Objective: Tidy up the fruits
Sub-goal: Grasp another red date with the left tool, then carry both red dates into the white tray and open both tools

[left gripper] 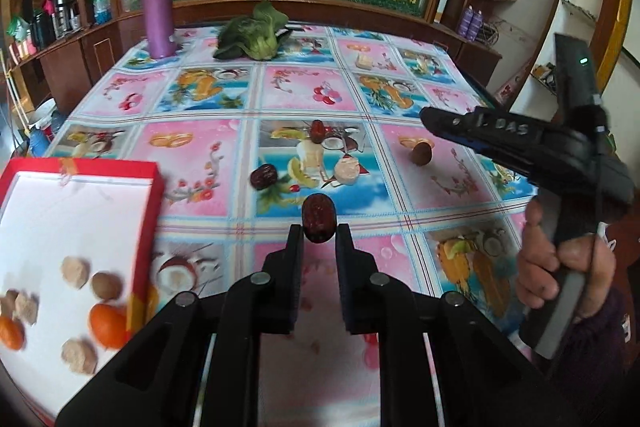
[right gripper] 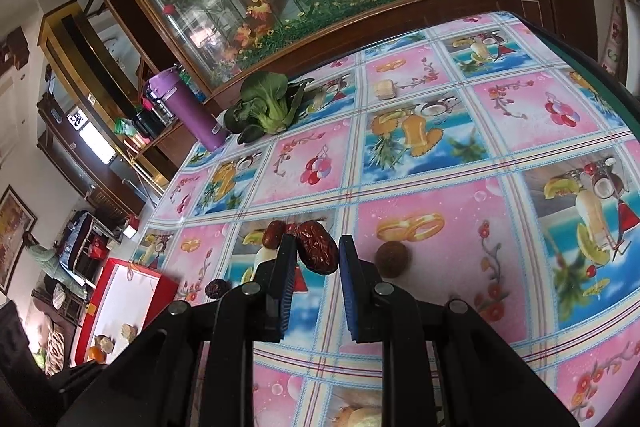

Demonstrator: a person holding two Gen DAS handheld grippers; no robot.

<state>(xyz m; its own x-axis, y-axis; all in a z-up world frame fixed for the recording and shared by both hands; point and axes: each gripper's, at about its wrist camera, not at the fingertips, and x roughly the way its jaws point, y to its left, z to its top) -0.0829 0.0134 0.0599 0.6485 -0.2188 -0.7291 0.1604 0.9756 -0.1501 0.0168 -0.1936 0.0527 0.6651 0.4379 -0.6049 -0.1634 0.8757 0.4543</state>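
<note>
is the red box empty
No, the red box already holds oranges and pale round fruits on its white lining.

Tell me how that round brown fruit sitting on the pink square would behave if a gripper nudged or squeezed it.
The round brown fruit looks nearly spherical and rests free on the smooth glossy tablecloth, so a nudge would probably send it rolling. It seems small and likely light. Its matte skin suggests fair grip, though the curved sides could squirt out of flat pads.

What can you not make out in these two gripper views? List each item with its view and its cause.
1. Red box, left wrist view: near end cut off by the frame edge; fruits inside motion-blurred.
2. Same box, right wrist view: contents too small.
3. Left gripper: whether the fingers touch the red date is unclear.
</note>
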